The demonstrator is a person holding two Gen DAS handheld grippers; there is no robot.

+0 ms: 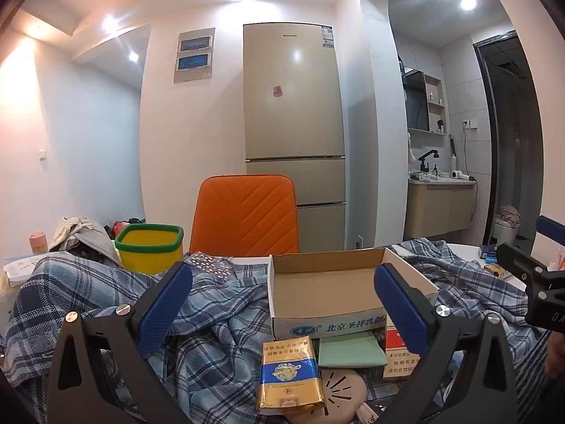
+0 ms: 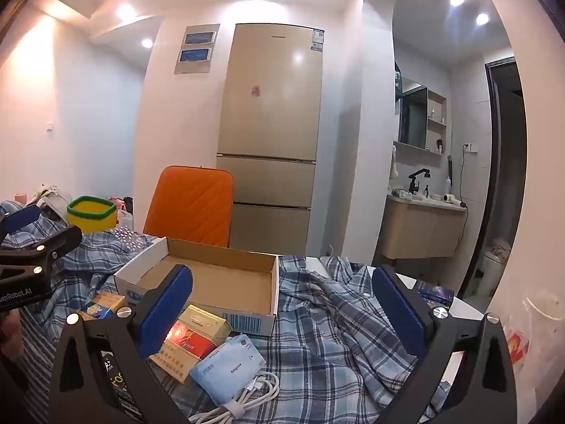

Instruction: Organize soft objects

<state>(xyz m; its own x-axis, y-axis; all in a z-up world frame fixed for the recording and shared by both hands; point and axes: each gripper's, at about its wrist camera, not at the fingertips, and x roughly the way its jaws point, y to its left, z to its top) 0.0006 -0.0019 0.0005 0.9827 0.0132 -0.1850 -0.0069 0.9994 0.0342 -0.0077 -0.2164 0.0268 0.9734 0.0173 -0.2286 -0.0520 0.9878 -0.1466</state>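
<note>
Plaid shirt covers table w/ cardboard box — both grippers' fingers apart, empty.

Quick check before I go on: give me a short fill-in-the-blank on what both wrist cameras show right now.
1. The cardboard box on the plaid cloth is ____ inside.
2. Both the left gripper and right gripper have their fingers ____.
3. The chair behind the box is ____ in colour.
4. The yellow bin has a ____ rim.

Missing words: empty; open; orange; green
</note>
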